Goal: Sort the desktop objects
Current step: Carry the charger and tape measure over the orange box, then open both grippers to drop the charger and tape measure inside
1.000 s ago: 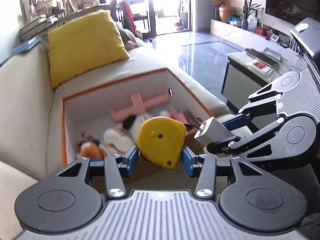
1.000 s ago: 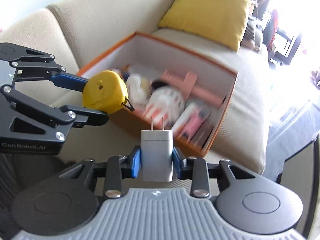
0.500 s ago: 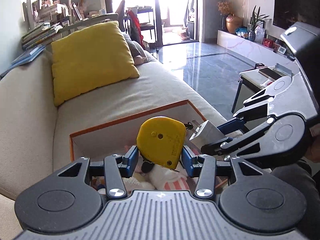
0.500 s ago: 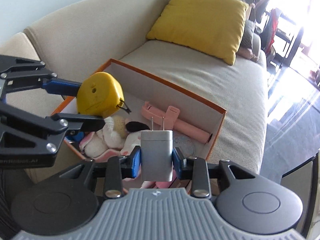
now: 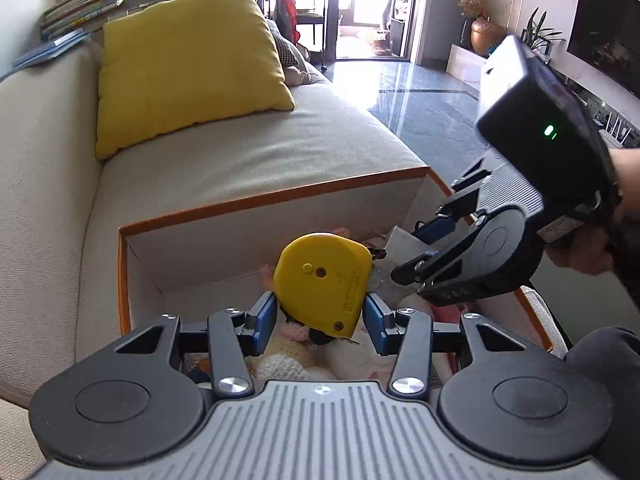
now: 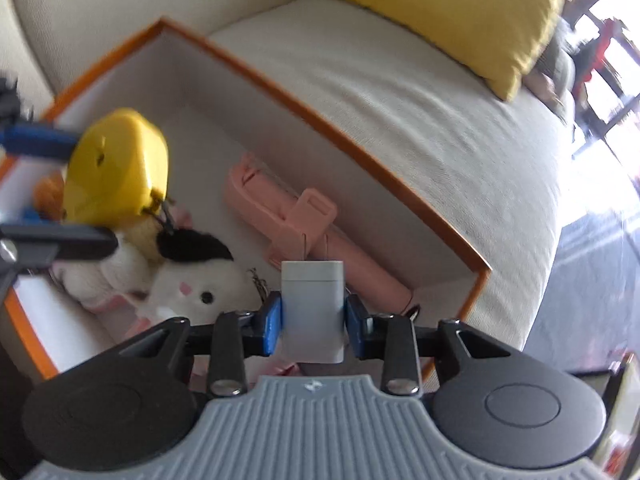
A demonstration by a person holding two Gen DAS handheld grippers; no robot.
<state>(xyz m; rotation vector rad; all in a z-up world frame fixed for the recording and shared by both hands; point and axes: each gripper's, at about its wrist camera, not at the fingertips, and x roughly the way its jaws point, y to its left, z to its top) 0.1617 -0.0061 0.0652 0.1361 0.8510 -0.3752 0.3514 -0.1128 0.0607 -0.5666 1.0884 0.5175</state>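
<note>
My left gripper is shut on a yellow tape measure and holds it over the open white box with orange rim on the sofa. The tape measure also shows in the right wrist view. My right gripper is shut on a white plug charger, prongs forward, above the box. It shows in the left wrist view just right of the tape measure. Inside the box lie a pink folded stick and plush toys.
A yellow cushion leans on the beige sofa back beyond the box. Books lie behind the sofa. Glossy floor and a low table lie to the right. A person's hand holds the right gripper.
Both grippers have moved forward and down over the box, still holding their objects. The right wrist view now looks steeply into the box.
</note>
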